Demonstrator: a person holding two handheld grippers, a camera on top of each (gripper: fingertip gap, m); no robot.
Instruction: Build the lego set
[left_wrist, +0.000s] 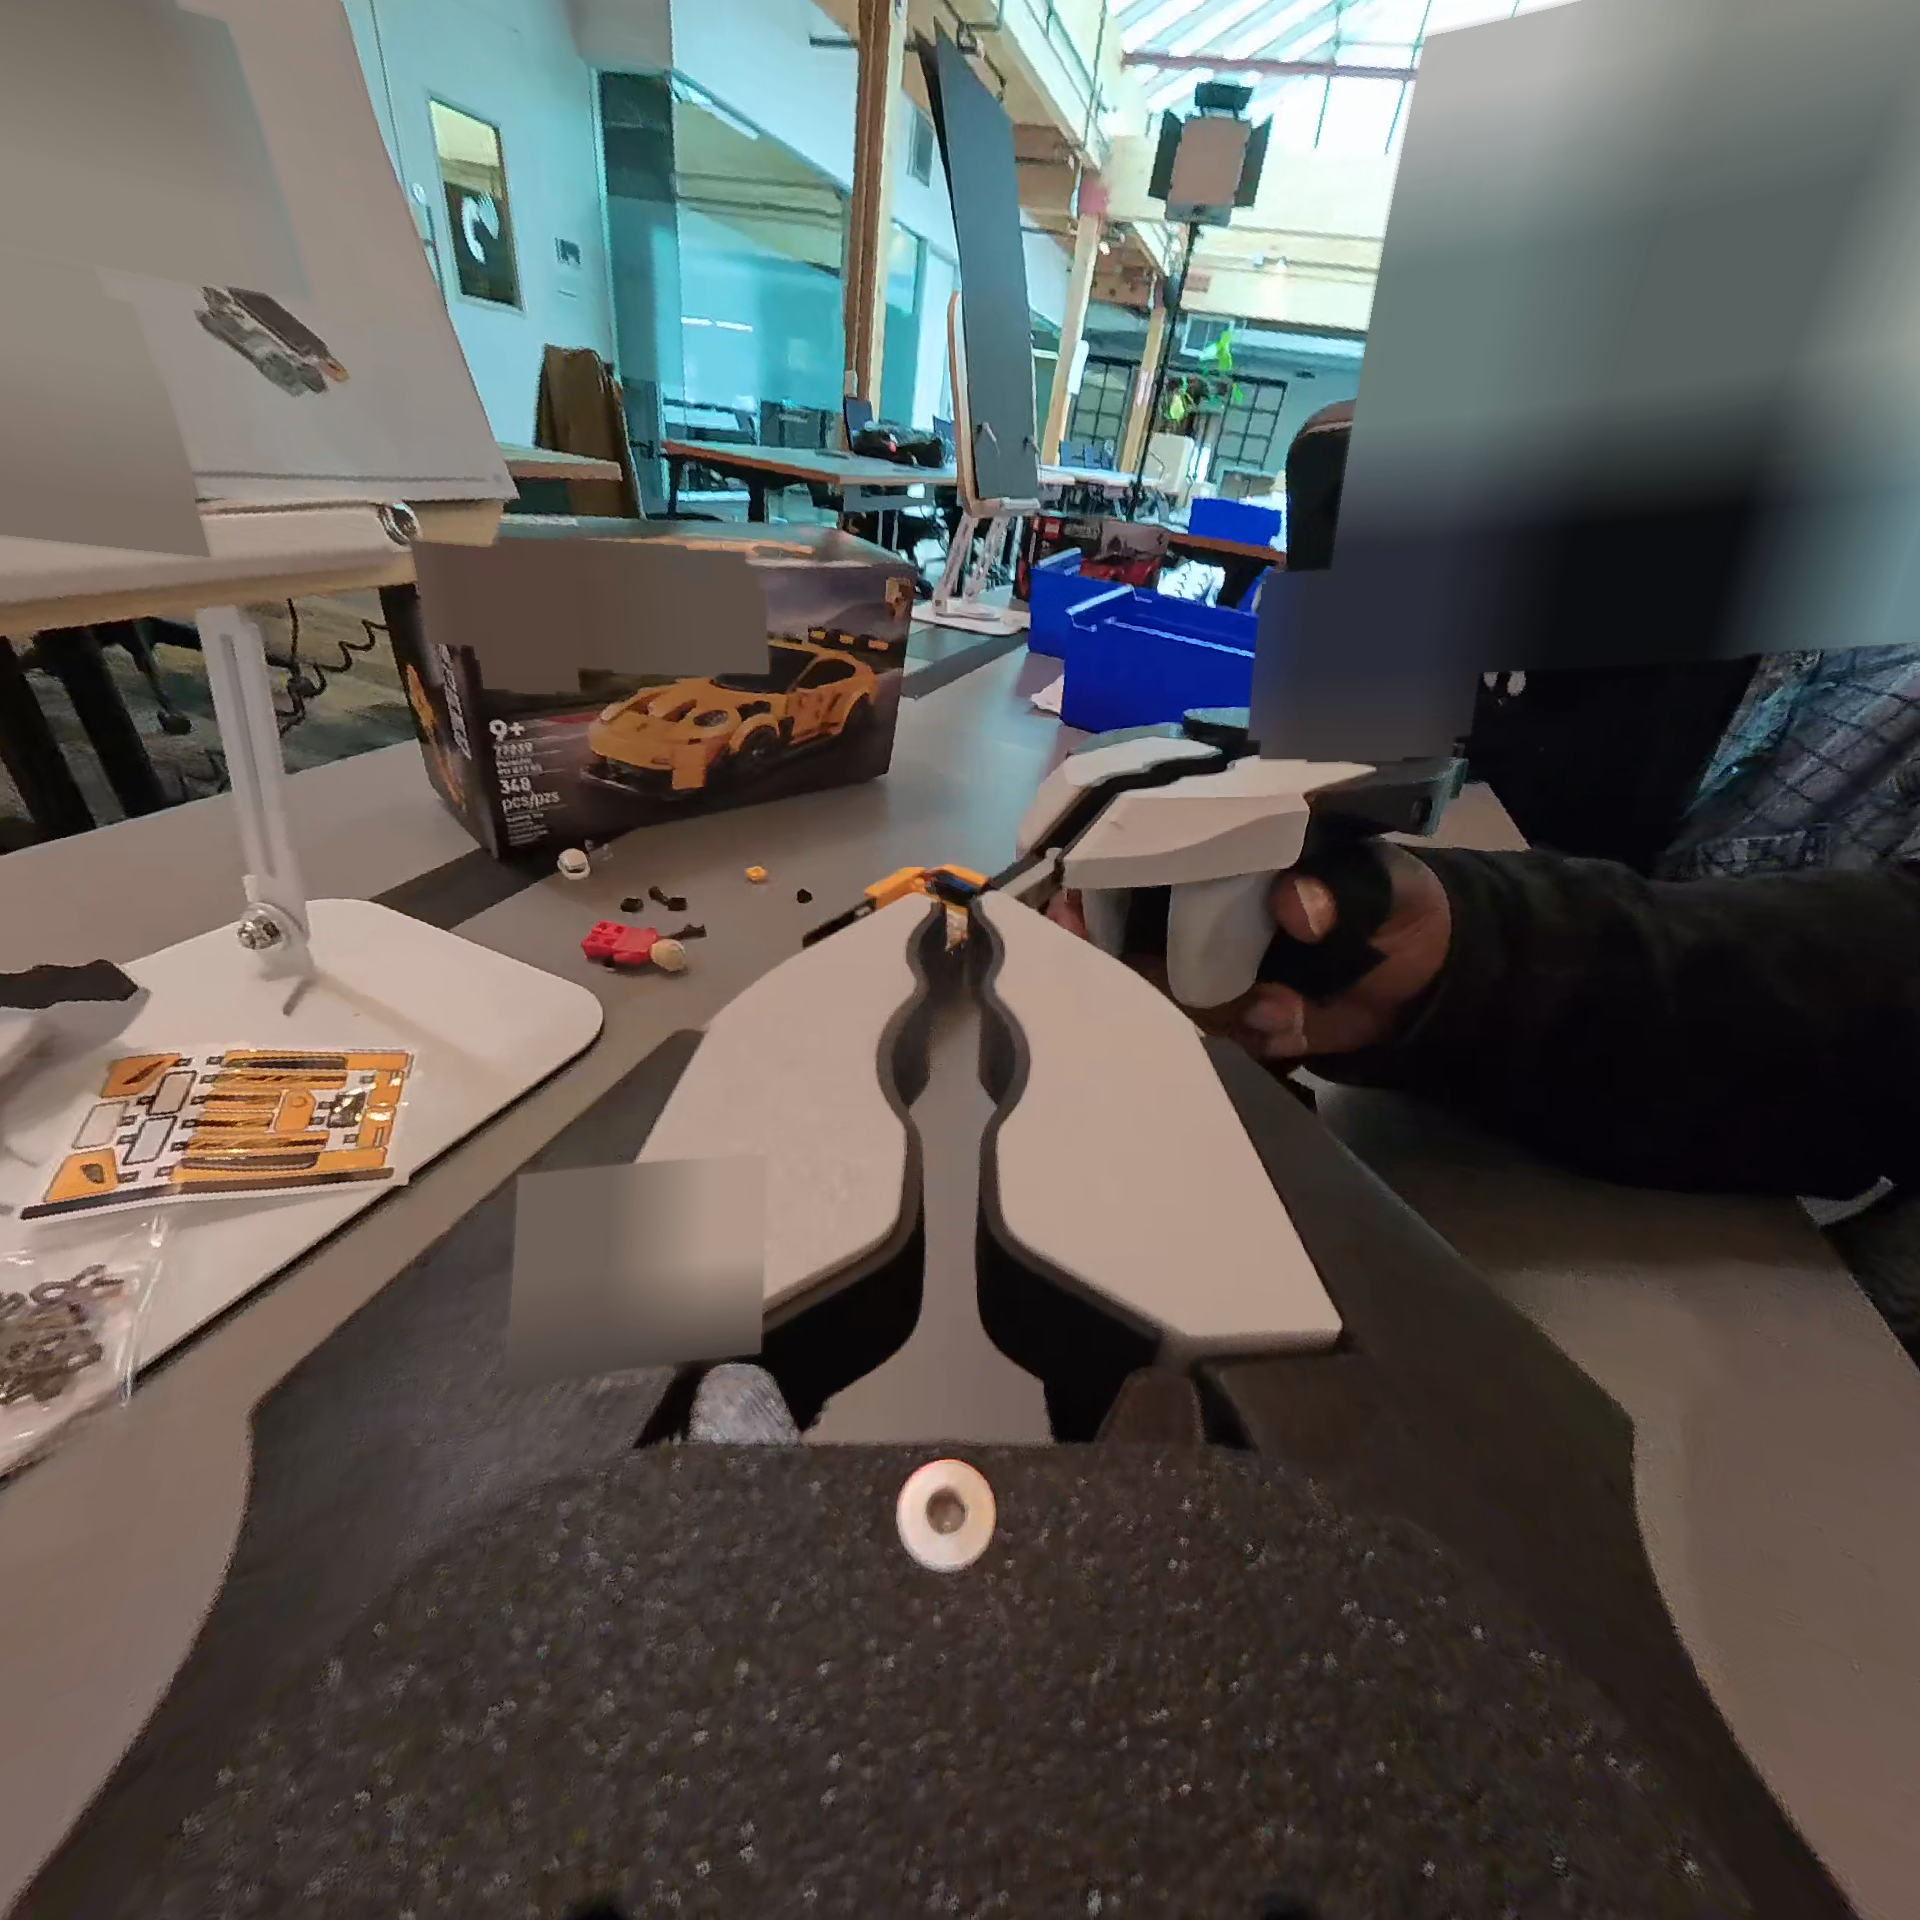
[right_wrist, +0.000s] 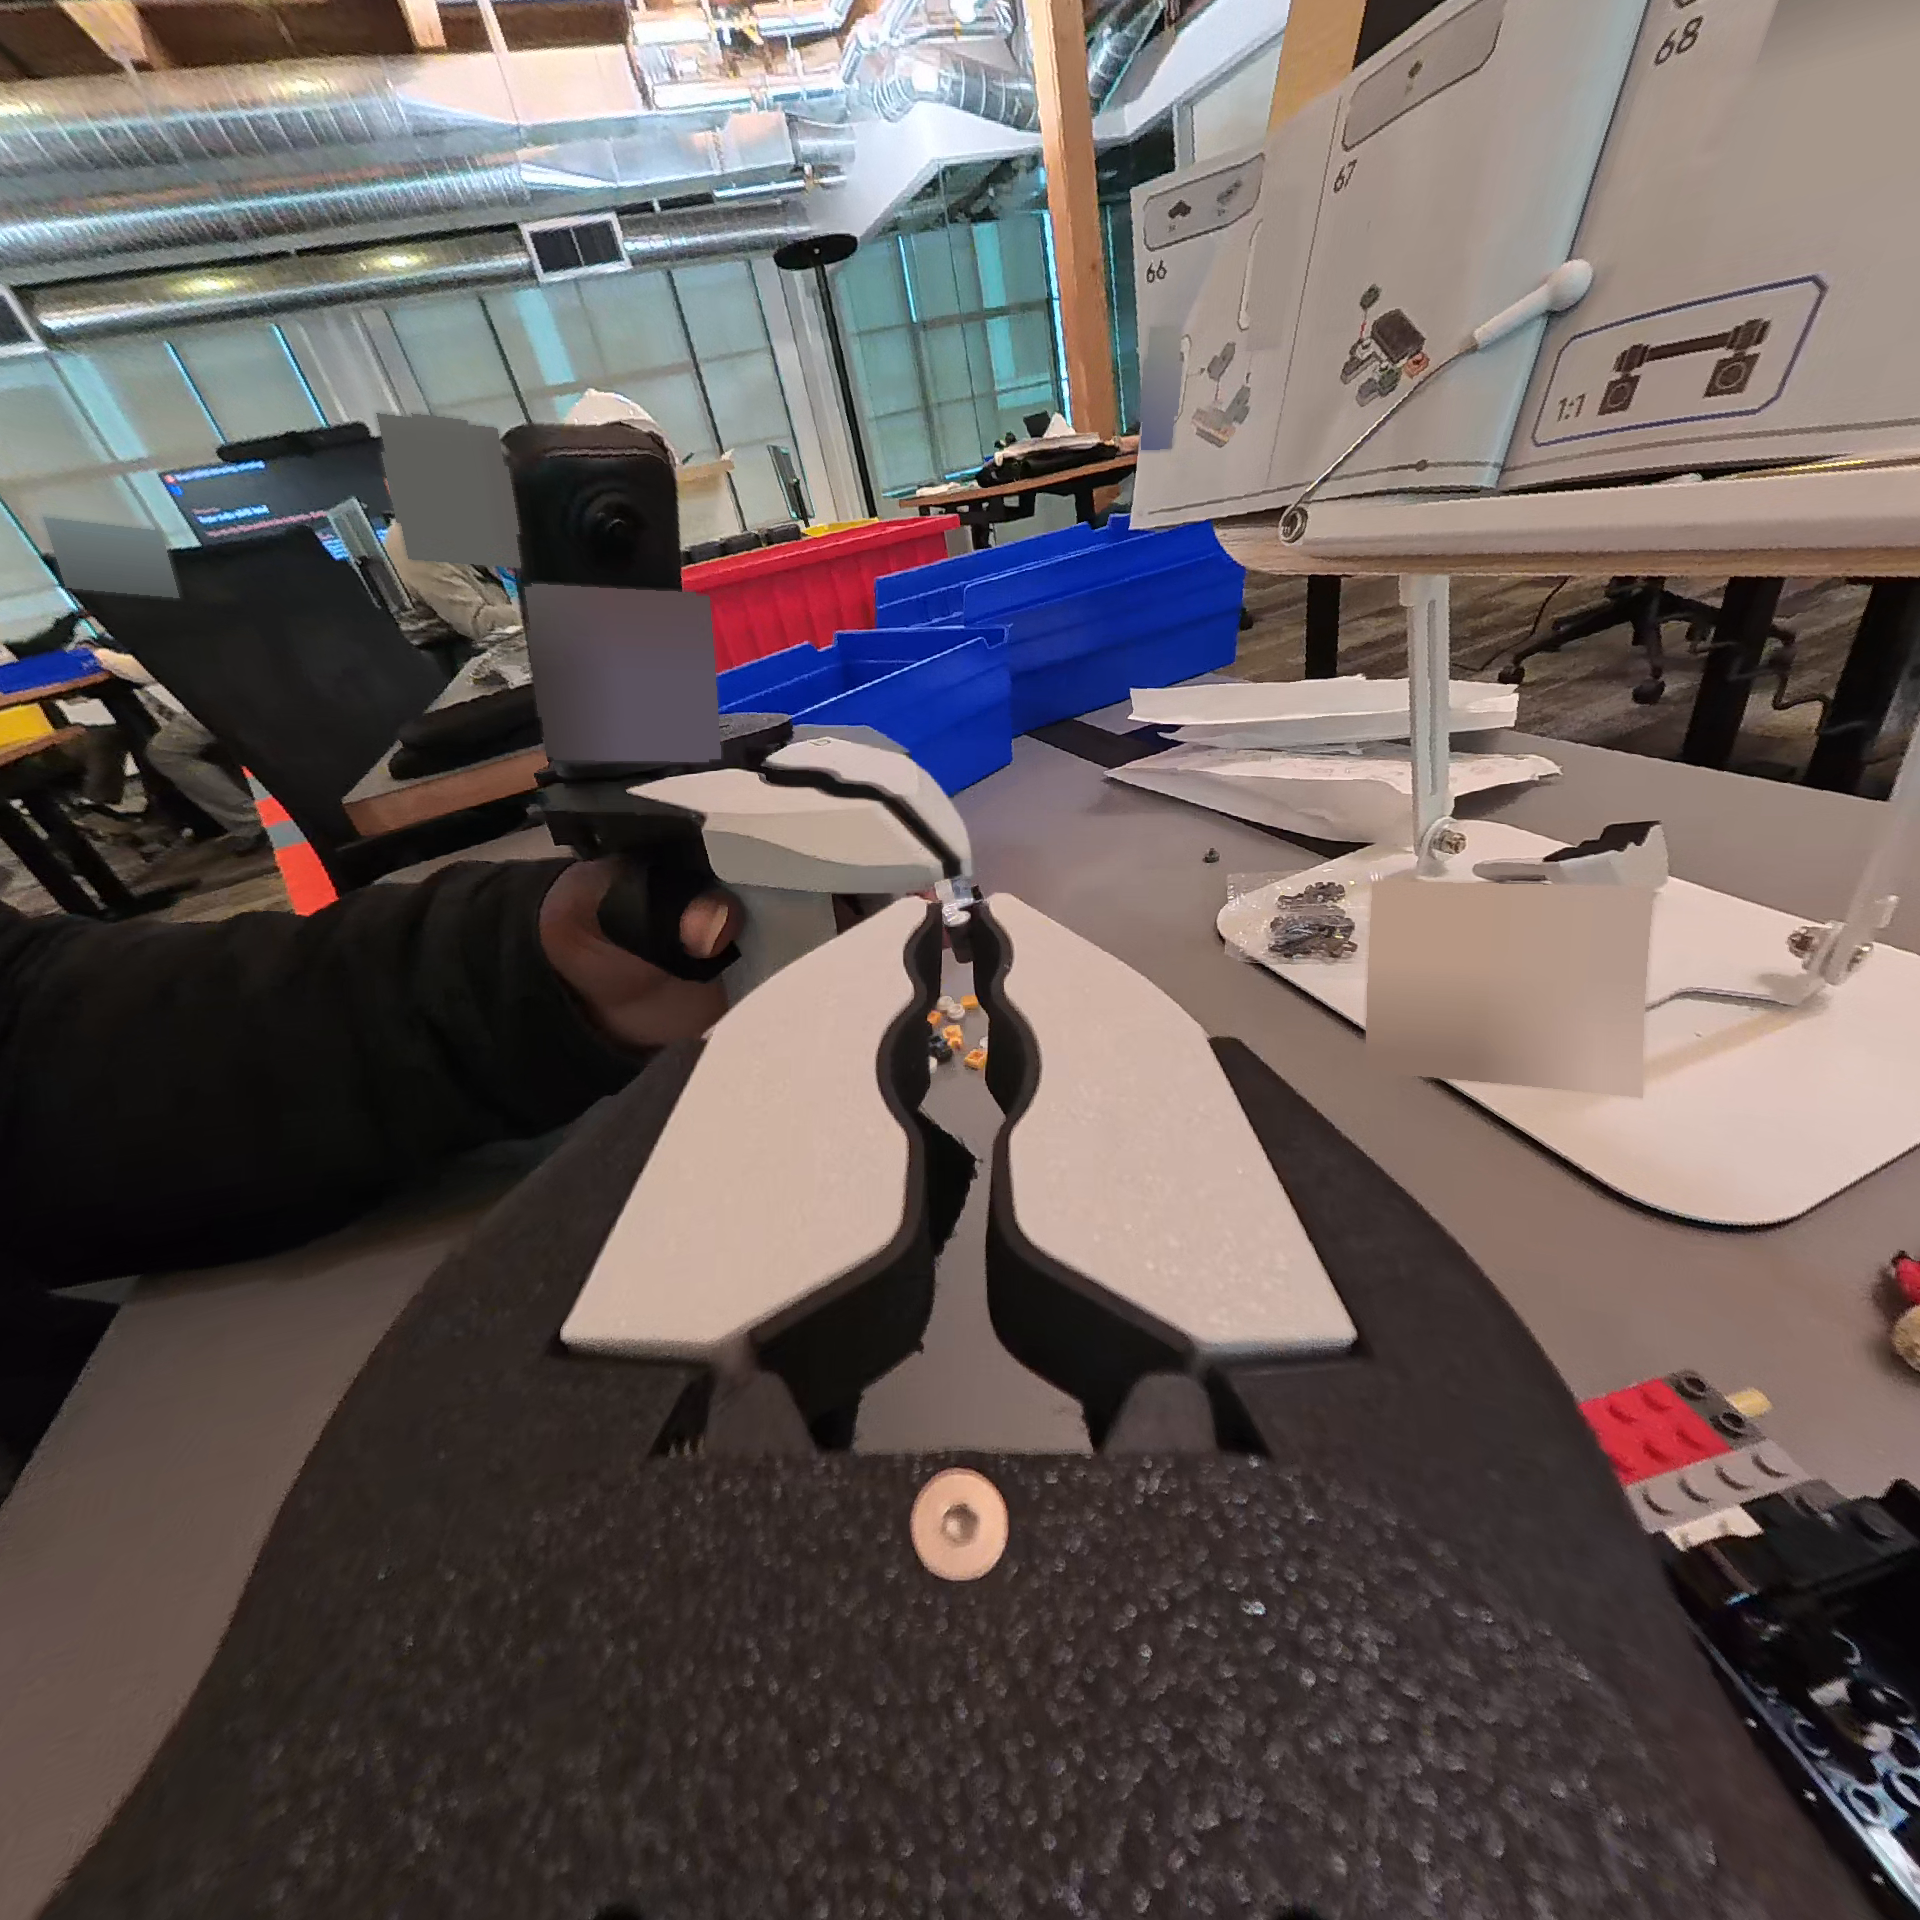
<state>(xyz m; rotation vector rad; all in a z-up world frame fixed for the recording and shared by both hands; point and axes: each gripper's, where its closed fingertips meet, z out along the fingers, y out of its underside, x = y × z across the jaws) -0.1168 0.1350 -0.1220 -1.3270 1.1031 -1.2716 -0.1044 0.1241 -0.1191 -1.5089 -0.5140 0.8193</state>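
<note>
In the left wrist view my left gripper (left_wrist: 954, 920) is shut on a small pale lego piece (left_wrist: 952, 928) at its fingertips. My right gripper (left_wrist: 1023, 871) comes in from the right, held by a gloved hand, and is shut on a small yellow, blue and black sub-assembly (left_wrist: 920, 885). The two gripper tips meet above the grey table. In the right wrist view my right gripper (right_wrist: 961, 914) is nearly closed, with a small grey piece (right_wrist: 956, 896) at its tips against the left gripper (right_wrist: 940, 847). Most of the sub-assembly is hidden there.
A lego box (left_wrist: 665, 717), a red minifigure (left_wrist: 634, 945) and loose pieces (left_wrist: 665, 899) lie beyond the grippers. A sticker sheet (left_wrist: 229, 1117), parts bag (left_wrist: 52, 1340) and booklet stand (right_wrist: 1558, 260) are at the side. Blue bins (right_wrist: 1039, 623) are at the back. A partial build (right_wrist: 1714, 1475) is near right. Less than 4 cm separates the two grippers' tips. Left tips and right tips are each some 20 cm from the partial build (right_wrist: 1714, 1475).
</note>
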